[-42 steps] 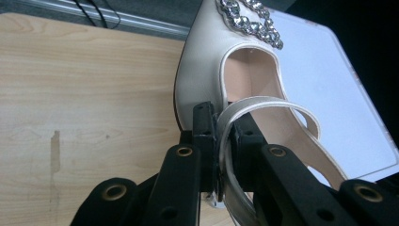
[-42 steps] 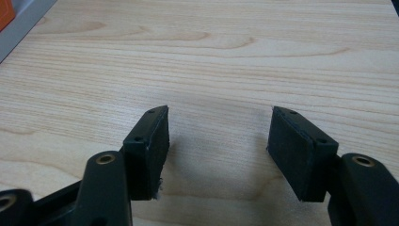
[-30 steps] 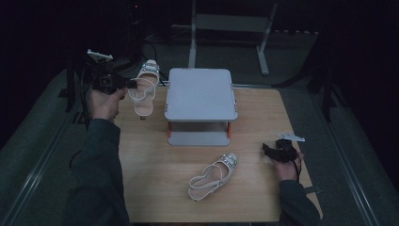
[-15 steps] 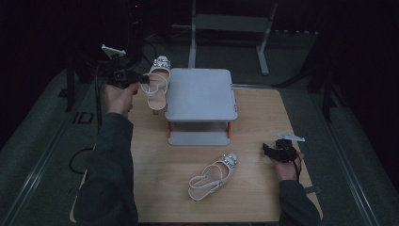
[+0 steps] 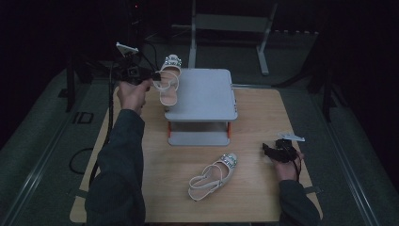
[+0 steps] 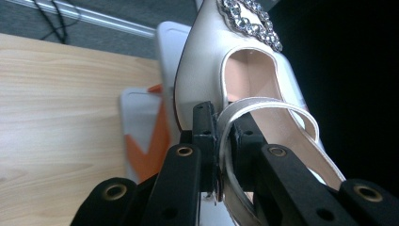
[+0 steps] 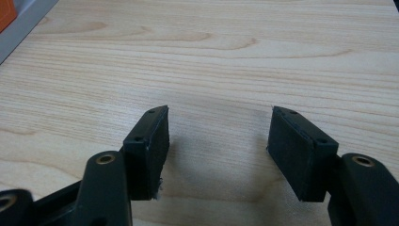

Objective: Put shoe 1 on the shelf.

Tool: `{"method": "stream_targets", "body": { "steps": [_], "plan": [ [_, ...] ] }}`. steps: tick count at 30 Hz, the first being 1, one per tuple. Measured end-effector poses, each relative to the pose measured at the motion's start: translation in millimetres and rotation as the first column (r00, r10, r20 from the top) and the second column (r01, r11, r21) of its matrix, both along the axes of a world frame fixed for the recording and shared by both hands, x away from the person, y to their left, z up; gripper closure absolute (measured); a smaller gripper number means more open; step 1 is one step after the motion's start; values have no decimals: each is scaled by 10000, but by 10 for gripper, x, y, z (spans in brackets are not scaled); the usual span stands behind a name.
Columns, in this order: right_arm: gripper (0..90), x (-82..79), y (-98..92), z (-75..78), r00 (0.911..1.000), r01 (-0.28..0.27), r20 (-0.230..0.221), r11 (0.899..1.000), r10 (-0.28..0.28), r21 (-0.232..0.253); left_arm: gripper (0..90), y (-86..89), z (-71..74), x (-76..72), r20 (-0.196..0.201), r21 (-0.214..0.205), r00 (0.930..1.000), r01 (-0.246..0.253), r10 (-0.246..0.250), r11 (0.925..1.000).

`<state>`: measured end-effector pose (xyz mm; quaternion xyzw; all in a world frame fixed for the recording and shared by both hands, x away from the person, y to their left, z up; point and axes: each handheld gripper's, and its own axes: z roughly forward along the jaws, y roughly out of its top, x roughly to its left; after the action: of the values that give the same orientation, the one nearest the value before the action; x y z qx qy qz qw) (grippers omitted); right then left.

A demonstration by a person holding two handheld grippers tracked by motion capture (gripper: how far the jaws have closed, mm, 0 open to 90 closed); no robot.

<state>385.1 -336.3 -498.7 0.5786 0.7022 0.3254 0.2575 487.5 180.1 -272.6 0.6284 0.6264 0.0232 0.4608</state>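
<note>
My left claw (image 5: 157,75), pinching the strap of a cream jewelled slingback shoe (image 5: 168,81), has carried it rightward to the upper-left edge of the grey two-tier plastic rack (image 5: 204,94); setting down looks next. My right claw (image 5: 268,149) rests spread, lower right.

Dark grey-green long sleeves (image 5: 117,160) cover both forearms; each black gripper, left (image 5: 157,75) and right (image 5: 266,148), has brass-ringed screw holes, a trailing black cable and a pale top plate
</note>
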Motion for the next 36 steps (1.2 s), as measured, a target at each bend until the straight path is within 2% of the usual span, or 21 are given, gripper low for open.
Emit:
{"method": "stream_targets", "body": {
  "steps": [3, 6, 12, 17, 24, 36],
  "plan": [
    [387, -1, 0, 0, 10000, -1, 2, 10000, 1, -2, 837, -72, -17, 26, 96, -370, 9999, -53, 56, 9993],
    [387, -3, 4, 0, 10000, -17, 11, 10000, 17, 5, 837, -184, -20, 67, 162, -455, 9999, -10, 17, 9990],
    [387, -3, -6, 1, 10000, 8, 8, 10000, -8, 52, 837, -356, -90, 181, -136, -765, 9996, 246, -257, 9968],
    [387, -3, -13, 2, 10000, 25, 4, 10000, -25, 86, 837, -435, -207, 243, -452, -666, 9990, 0, -31, 9978],
    [387, -2, -21, 1, 10000, 24, 16, 10000, -24, 81, 837, -489, -276, 297, -599, -907, 9982, -51, -3, 9959],
    [387, 0, -16, 0, 10000, 28, 14, 10000, -28, 85, 837, -492, -341, 360, -872, -970, 9962, -52, -33, 9953]
  ]
}}
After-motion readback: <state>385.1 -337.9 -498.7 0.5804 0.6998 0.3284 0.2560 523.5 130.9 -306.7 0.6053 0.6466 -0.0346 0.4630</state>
